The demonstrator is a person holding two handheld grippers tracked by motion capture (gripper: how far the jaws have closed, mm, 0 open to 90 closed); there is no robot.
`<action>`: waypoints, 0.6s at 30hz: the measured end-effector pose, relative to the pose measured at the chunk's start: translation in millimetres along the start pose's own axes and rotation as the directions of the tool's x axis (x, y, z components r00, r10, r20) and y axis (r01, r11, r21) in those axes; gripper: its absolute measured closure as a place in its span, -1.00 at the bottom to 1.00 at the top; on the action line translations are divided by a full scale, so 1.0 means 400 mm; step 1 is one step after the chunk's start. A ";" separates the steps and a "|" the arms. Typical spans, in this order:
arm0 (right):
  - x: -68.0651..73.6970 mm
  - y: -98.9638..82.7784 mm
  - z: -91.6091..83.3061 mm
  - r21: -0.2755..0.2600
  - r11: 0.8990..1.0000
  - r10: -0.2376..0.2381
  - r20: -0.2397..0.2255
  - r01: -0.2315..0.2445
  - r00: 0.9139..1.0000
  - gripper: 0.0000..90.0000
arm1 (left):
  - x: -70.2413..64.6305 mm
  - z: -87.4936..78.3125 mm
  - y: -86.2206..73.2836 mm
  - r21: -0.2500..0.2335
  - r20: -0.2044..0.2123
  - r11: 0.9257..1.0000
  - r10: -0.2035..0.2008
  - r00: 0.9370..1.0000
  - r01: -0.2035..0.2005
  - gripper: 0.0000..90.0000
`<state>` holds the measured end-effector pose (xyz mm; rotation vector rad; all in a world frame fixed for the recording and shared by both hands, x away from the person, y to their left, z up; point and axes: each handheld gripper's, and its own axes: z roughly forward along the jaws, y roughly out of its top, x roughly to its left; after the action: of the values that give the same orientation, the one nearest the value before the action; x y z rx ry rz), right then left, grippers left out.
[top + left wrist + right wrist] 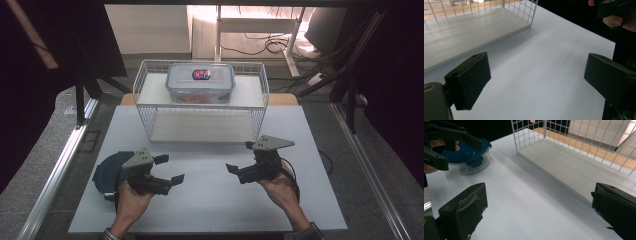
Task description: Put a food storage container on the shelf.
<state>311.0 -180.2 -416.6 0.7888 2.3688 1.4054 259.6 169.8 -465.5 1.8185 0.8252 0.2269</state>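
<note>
Table point(210, 200): flat rectangular top, matt white, smooth, bare in the middle.

Wire rack point(150, 117): white metal grid, two levels, each with a pale flat board; it stands at the far middle of the table. The lower shelf point(571, 167) lies empty of goods.

Rectangular container point(200, 82): clear plastic box with rounded corners, blue-grey clip lid bearing a red and blue label; it sits on the rack's upper shelf, with orange contents faintly visible through the wall.

Round container point(467, 157): clear bowl-shaped tub under a blue clip-on lid, at the table's near left edge. In the high view it lies just beside the left gripper and partly behind it, on the outer side.

Left gripper point(168, 168): black body, grey three-cornered plate on top, held in the person's left hand point(131, 200). Jaws spread wide, nothing between them but bare table top; whether the pads touch the surface cannot be told.

Right gripper point(241, 157): same make, held in the right hand point(280, 187), near the rack's front right corner. Jaws wide apart, empty; its pads are scuffed and frayed at the edges in the right gripper view.
</note>
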 end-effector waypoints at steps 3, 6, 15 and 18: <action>0.006 -0.020 -0.004 0.004 1.000 0.009 0.006 -0.009 1.000 -1.00 | -0.014 -0.002 -0.012 0.014 -0.002 1.000 0.009 1.000 -0.009 -0.85; 0.011 -0.037 -0.008 0.010 1.000 0.014 0.009 -0.014 1.000 -1.00 | -0.024 -0.002 -0.025 0.022 0.012 1.000 0.001 1.000 -0.001 -0.84; 0.040 -0.106 -0.029 0.018 0.999 0.027 0.036 -0.027 0.999 -1.00 | -0.051 0.008 -0.074 0.073 -0.004 0.997 0.028 1.000 -0.028 -0.84; 0.049 -0.123 -0.032 0.024 0.999 0.023 0.047 -0.024 0.999 -1.00 | -0.065 0.005 -0.093 0.083 -0.024 0.995 0.059 0.998 -0.057 -0.84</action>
<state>273.3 -196.5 -452.3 0.8492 2.3532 1.3551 225.3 158.8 -493.3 1.9223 0.8114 0.2577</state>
